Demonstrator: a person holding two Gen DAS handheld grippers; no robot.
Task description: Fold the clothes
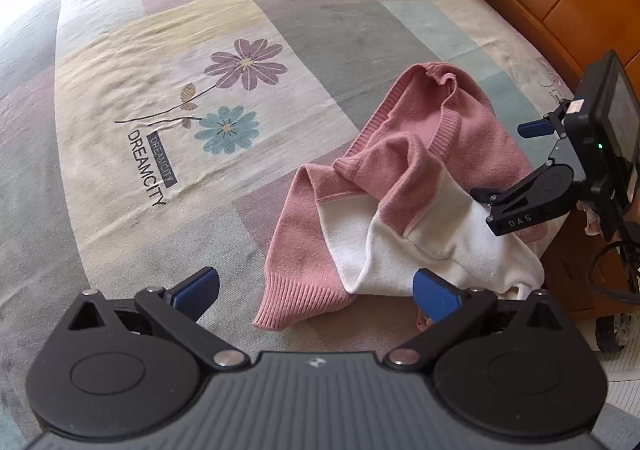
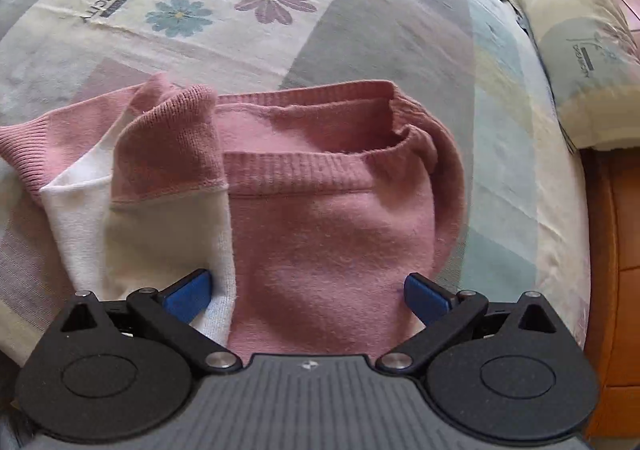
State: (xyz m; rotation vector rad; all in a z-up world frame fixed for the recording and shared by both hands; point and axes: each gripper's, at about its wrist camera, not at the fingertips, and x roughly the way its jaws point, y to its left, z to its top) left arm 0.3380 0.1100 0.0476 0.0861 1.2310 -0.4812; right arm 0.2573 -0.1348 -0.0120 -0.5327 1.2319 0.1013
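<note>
Bedspread (image 2: pixel 400 30): both claws wide open over sweater (image 2: pixel 320 230).

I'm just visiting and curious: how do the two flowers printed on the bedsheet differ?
The purple flower is larger and sits higher on its stem; the blue flower is smaller and lies nearer the DREAMCITY lettering. The purple one's petals are longer and more spread out. Both have pale yellow centres and thin dark stems.

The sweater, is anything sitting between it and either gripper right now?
Nothing visible does. The sweater lies crumpled on the bedsheet, with both the left gripper and the right gripper open directly at its near edge. The pillow sits well off to the side.
</note>
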